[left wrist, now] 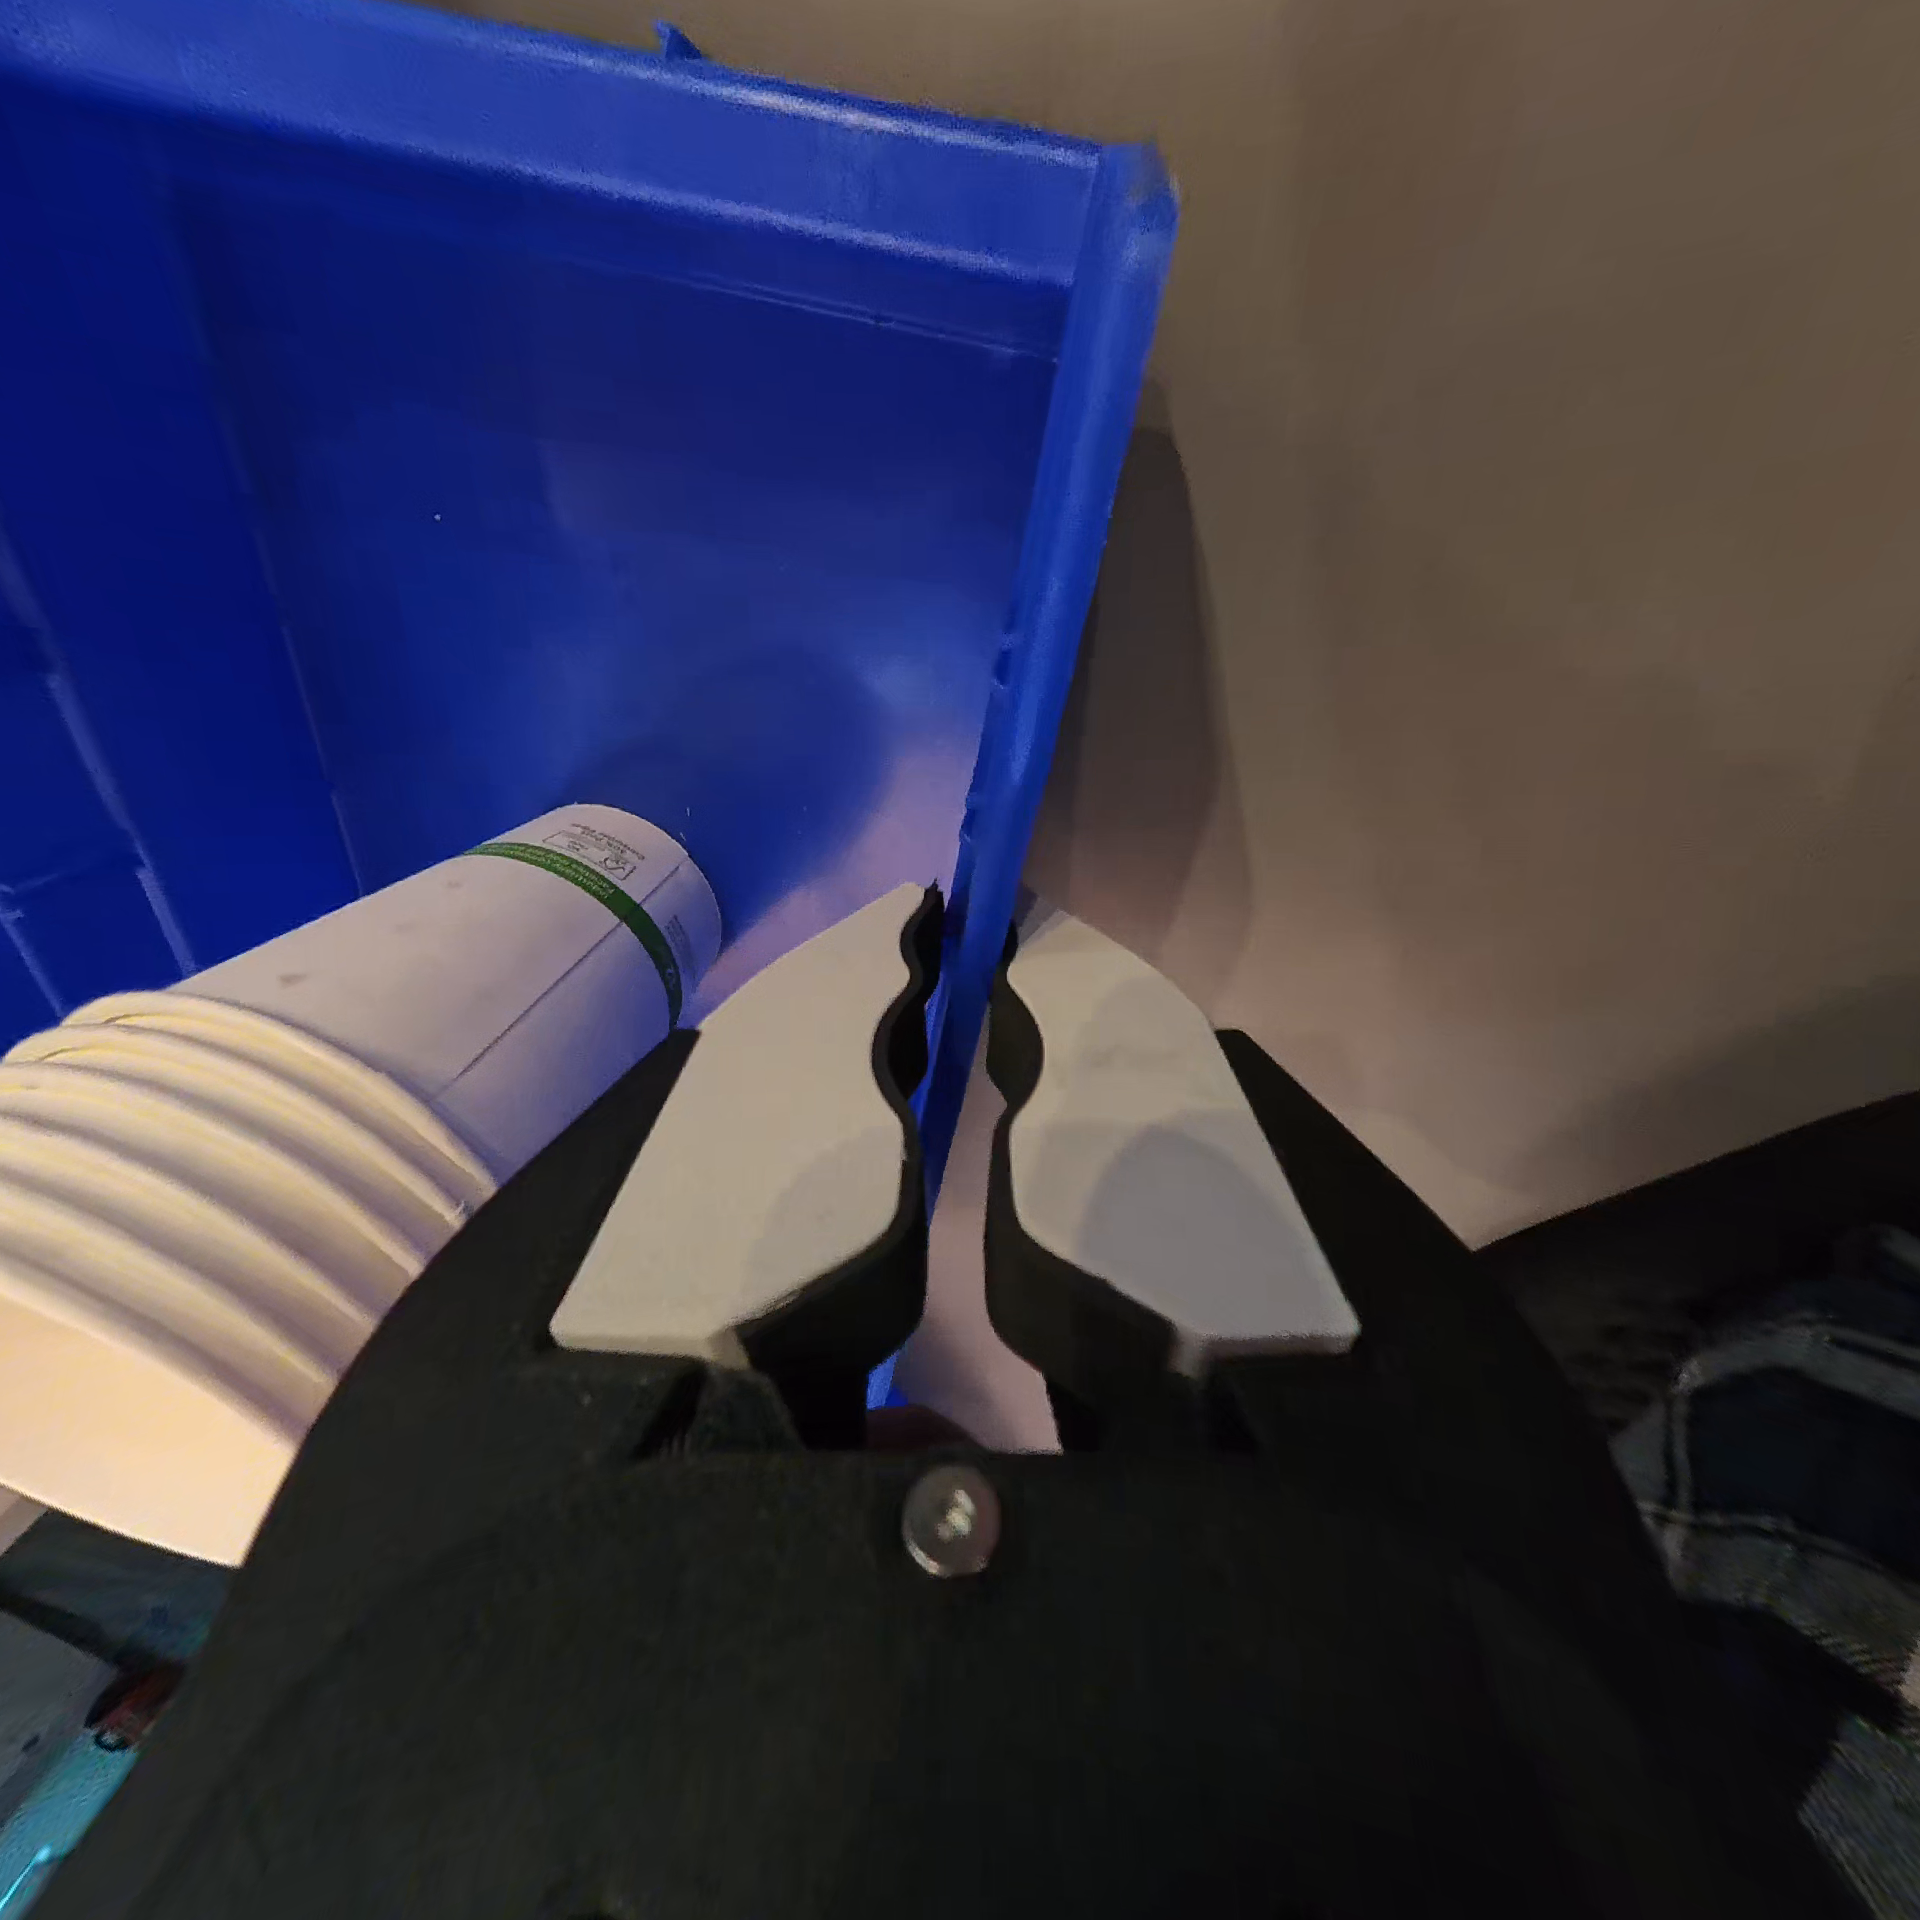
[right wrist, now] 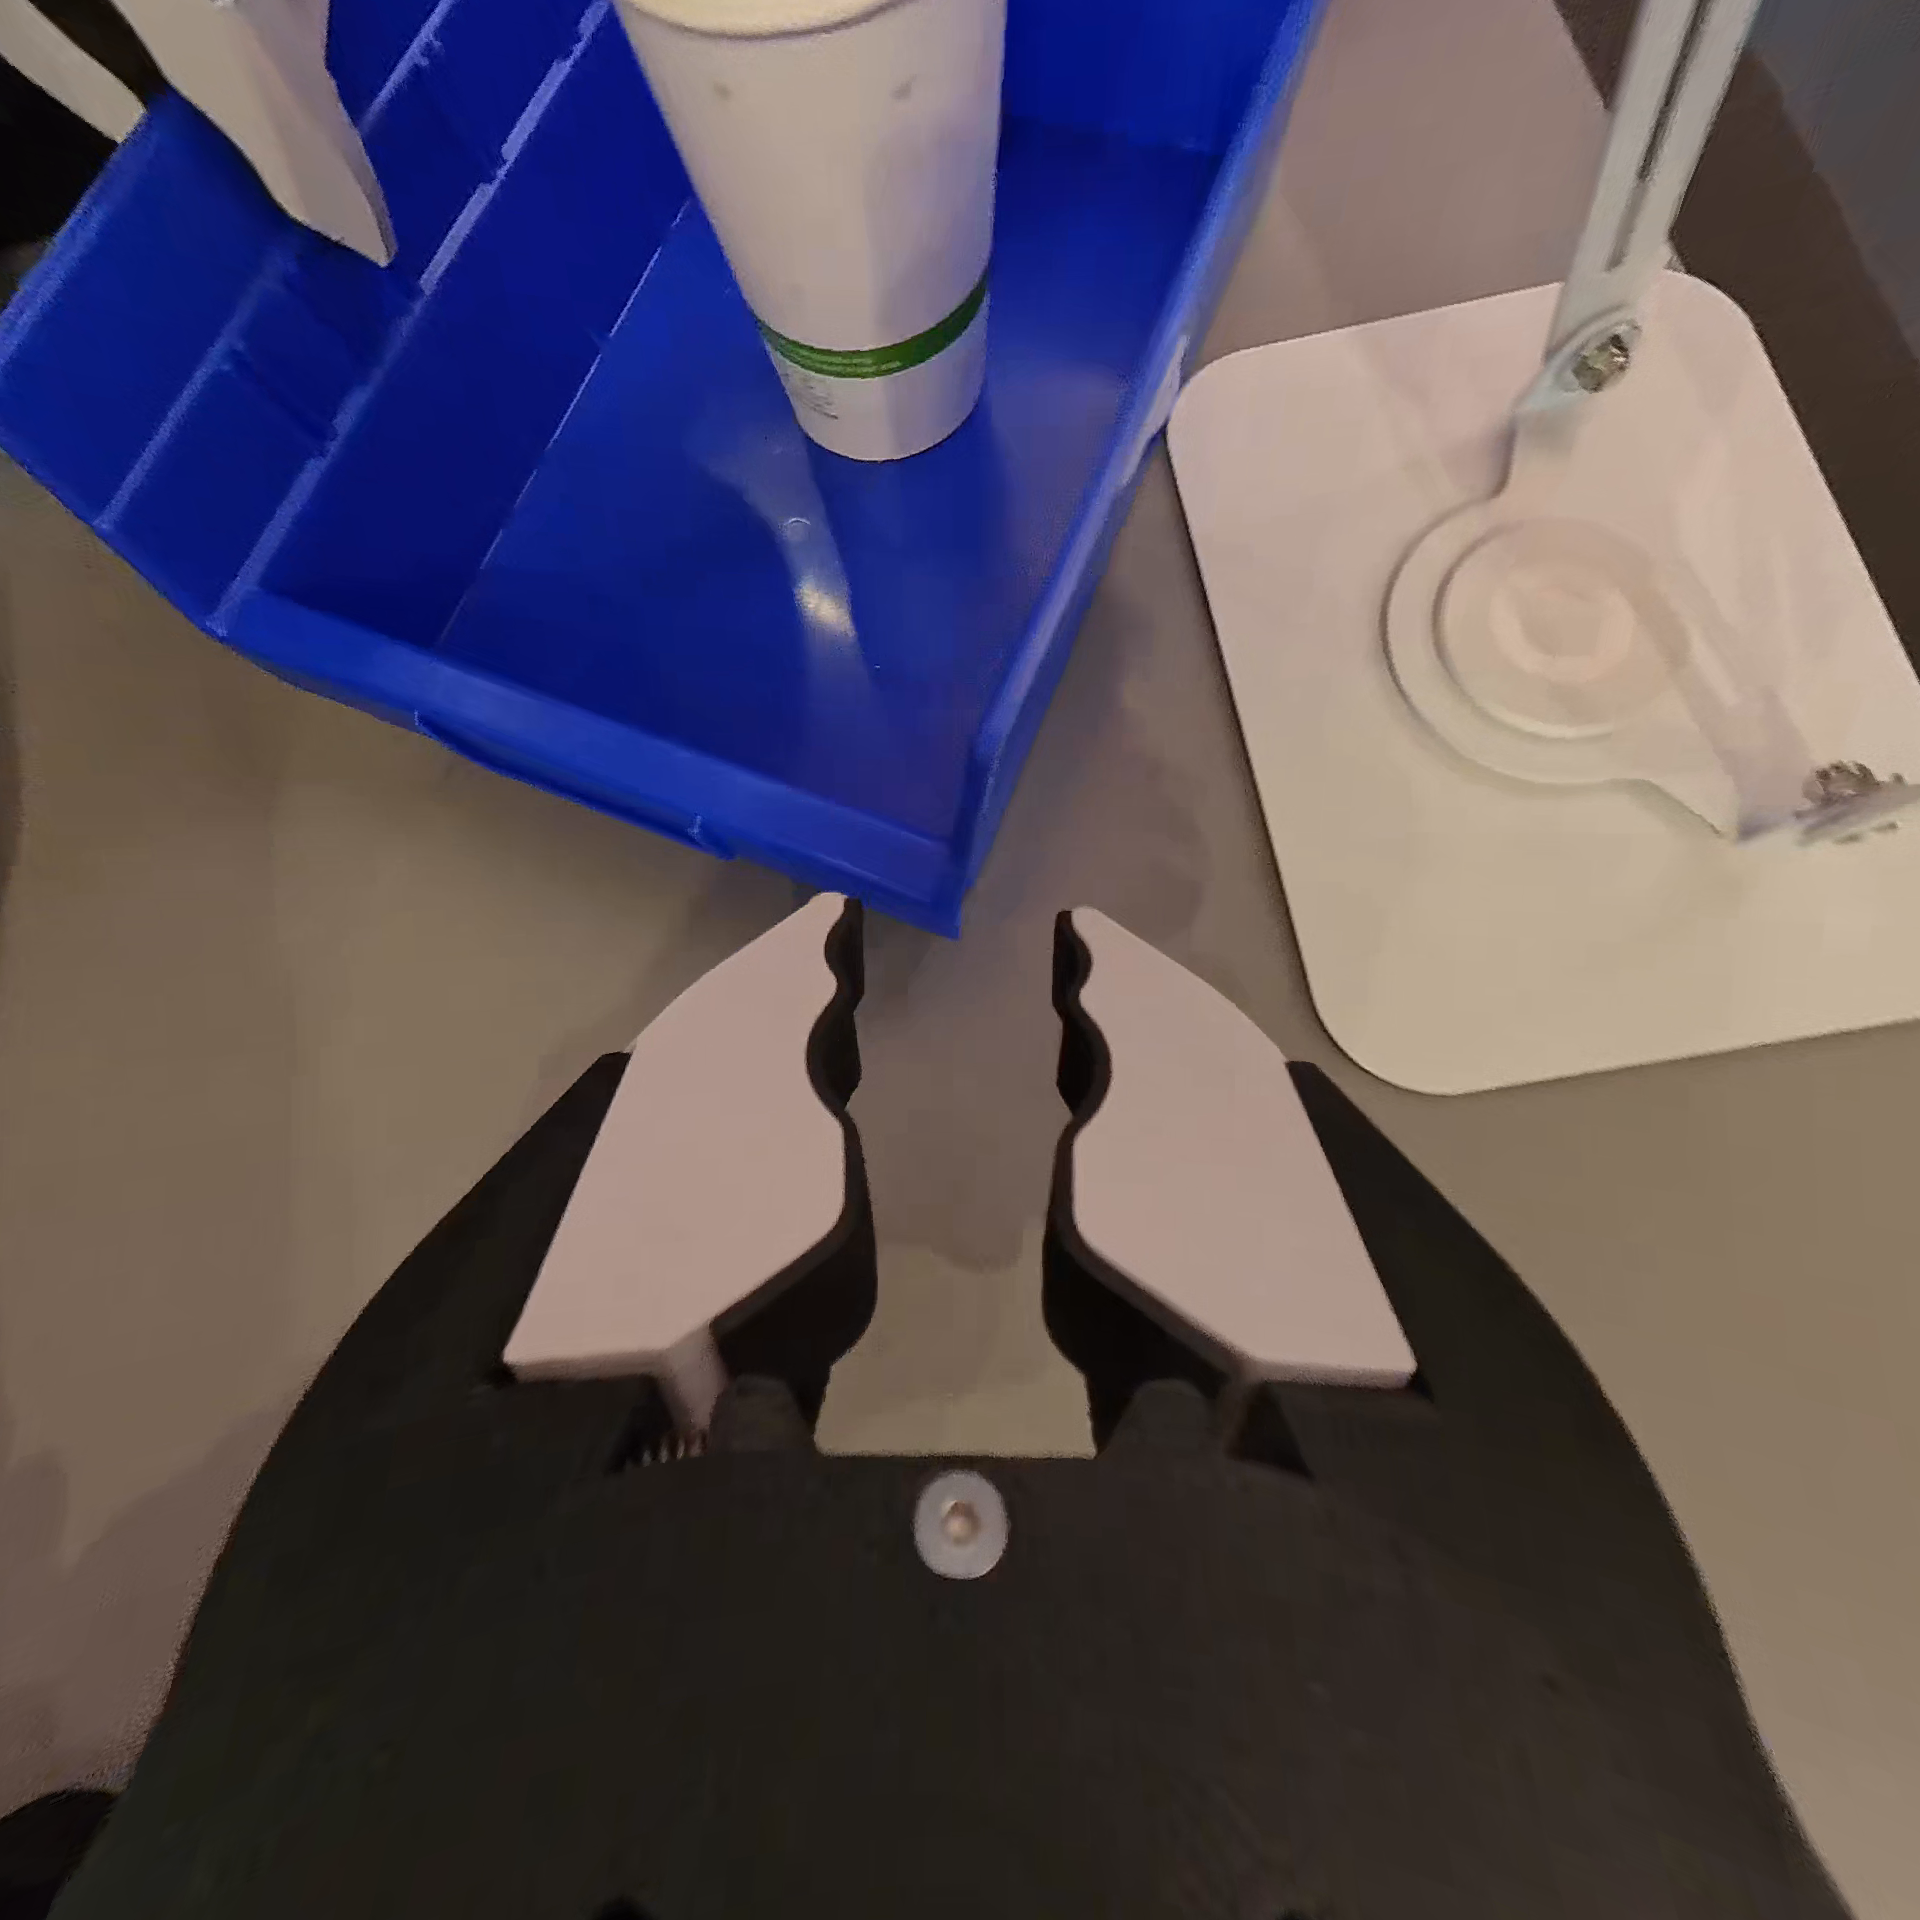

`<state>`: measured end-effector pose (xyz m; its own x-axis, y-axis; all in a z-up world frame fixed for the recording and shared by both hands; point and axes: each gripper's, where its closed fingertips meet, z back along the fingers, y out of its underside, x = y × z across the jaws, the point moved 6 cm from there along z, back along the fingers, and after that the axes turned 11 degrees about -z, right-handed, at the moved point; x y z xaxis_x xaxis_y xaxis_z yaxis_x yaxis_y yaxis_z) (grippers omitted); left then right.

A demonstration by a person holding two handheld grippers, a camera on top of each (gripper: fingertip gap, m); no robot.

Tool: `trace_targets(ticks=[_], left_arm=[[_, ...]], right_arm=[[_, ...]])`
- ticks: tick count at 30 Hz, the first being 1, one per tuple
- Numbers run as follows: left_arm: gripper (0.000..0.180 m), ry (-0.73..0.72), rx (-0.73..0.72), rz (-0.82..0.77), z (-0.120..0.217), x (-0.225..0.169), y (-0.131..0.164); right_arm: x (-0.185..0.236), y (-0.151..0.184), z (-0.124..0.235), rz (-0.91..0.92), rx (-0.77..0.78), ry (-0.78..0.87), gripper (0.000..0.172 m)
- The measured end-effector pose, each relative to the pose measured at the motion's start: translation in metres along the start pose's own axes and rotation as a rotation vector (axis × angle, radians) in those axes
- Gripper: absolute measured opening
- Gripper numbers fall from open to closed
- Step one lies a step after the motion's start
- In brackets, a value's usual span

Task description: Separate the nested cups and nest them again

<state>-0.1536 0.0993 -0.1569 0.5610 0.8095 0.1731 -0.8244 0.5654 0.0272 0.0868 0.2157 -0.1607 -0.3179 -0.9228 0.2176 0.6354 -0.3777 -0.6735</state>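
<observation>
Paper cups [right wrist: 852, 208] look light, easily crushed; I'd pinch just below the rims. My left gripper [left wrist: 961, 935] clamps the blue bin [left wrist: 1081, 520] wall; my right gripper [right wrist: 956, 925] gapes empty.

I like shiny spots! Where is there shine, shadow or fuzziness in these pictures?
Right wrist view: a bright glare streak on the blue bin floor below the white paper cup; the bin's near rim looks slightly smeared. Left wrist view: the stacked cup rims are blurred, and the bin casts a dark shadow on the table.
</observation>
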Motion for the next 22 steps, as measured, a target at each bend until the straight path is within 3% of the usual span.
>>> trace_targets(ticks=[1,7,14,22], left_arm=[[0.006,-0.001,0.006,-0.002,0.000,0.000,0.002],[0.006,0.001,0.007,-0.003,0.000,-0.001,0.003],[0.007,0.020,0.019,0.038,0.006,-0.006,0.010],[0.010,0.033,0.066,0.120,0.007,-0.007,0.031]], right_arm=[[0.002,-0.001,-0.003,0.005,0.007,-0.007,0.033],[0.001,-0.007,-0.008,0.022,-0.014,0.003,0.028],[-0.004,-0.012,-0.015,-0.018,-0.047,-0.055,0.054],[0.022,-0.008,-0.031,0.059,-0.008,-0.132,0.038]])
